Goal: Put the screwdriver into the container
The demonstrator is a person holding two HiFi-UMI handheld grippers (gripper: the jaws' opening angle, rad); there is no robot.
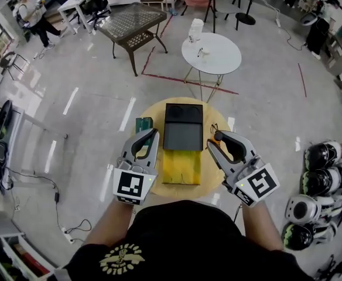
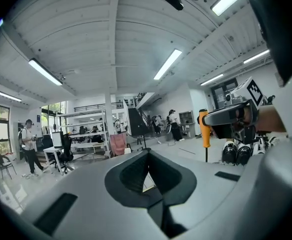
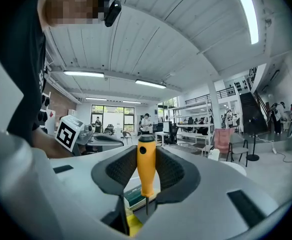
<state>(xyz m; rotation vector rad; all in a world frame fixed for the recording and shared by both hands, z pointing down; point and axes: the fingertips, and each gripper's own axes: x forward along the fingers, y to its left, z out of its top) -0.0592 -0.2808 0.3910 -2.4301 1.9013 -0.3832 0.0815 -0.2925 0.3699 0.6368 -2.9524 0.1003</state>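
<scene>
Orange handle with a black cap on the screwdriver (image 3: 146,166). Black container (image 1: 183,126) — yellow block (image 1: 181,167) beside it, on a tan round table (image 1: 153,109). Grey left gripper (image 1: 150,133) — black-and-white square marker.

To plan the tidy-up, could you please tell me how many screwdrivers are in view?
1. The screwdriver stands upright, gripped in the right tool, beside the black container on the round table. Others may be hidden.

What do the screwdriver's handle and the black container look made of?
The screwdriver: handle probably plastic, smooth orange-yellow with a soft sheen; thin dark shaft looks metal. The container: likely matte black plastic, dull and even, though I can't be sure.
</scene>
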